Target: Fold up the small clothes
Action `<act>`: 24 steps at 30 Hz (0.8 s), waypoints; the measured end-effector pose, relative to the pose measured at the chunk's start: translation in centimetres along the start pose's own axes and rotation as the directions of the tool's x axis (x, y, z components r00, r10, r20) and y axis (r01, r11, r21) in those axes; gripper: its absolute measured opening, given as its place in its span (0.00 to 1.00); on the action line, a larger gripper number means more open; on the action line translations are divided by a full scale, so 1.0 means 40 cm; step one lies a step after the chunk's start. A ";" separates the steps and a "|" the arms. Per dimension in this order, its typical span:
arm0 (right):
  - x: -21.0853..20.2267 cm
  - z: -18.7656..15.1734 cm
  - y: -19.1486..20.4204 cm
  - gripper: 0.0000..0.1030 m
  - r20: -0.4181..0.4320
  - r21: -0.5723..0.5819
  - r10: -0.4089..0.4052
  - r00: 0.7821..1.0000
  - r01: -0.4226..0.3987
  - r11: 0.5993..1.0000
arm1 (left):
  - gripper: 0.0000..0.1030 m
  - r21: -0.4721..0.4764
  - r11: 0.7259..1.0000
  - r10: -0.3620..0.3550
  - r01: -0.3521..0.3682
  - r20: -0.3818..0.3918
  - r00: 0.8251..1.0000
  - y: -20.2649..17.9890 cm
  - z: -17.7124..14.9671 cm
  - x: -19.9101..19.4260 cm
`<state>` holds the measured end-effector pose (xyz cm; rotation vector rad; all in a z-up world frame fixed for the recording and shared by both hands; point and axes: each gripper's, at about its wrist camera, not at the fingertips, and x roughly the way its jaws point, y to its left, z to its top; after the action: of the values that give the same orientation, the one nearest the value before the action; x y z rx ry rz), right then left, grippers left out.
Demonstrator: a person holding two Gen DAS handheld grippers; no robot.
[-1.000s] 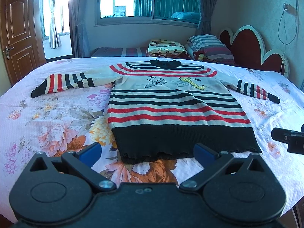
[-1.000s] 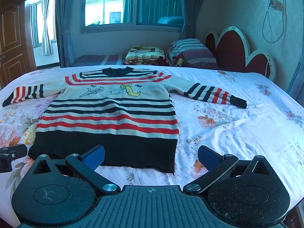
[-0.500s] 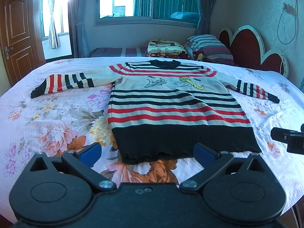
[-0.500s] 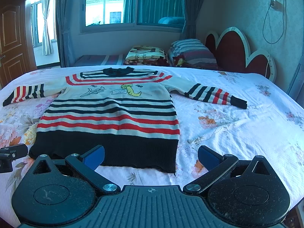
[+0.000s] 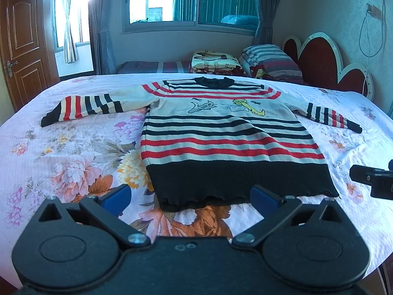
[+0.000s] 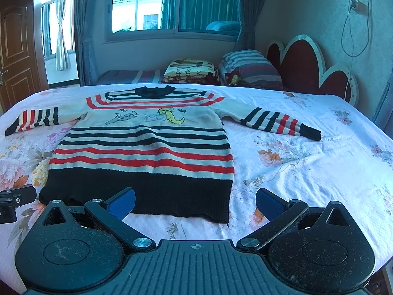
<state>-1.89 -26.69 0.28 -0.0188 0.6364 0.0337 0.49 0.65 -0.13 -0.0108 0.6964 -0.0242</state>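
Both claws (image 5: pixel 190 196) (image 6: pixel 195 200) gape before sweater (image 5: pixel 221 132), collar pointing away.

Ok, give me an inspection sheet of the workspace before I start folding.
Surface: floral bedsheet, slightly wrinkled.
Job's things: striped sweater lying flat, front up, both sleeves spread.
Clutter: nothing seen near the sweater.
Grippers: left hand-held gripper open, above the hem; right hand-held gripper open, near the hem's right corner; neither holds anything.
Cables: white cord hanging on the wall.
Surroundings: pillows, red headboard, window, wooden door.
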 end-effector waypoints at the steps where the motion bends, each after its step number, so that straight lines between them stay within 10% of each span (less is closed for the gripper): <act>1: 0.001 0.000 0.001 1.00 -0.001 -0.001 0.001 1.000 -0.001 1.000 | 0.99 0.000 1.000 -0.001 0.001 0.001 1.000 0.001 0.000 0.000; 24: 0.011 -0.006 -0.010 1.00 -0.014 0.005 0.005 1.000 -0.005 1.000 | 0.99 -0.016 0.999 -0.032 0.032 -0.035 0.999 -0.001 -0.003 0.010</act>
<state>-1.66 -27.08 -0.15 -0.0124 0.6503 0.0365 0.72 0.60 -0.49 -0.0367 0.7321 -0.0497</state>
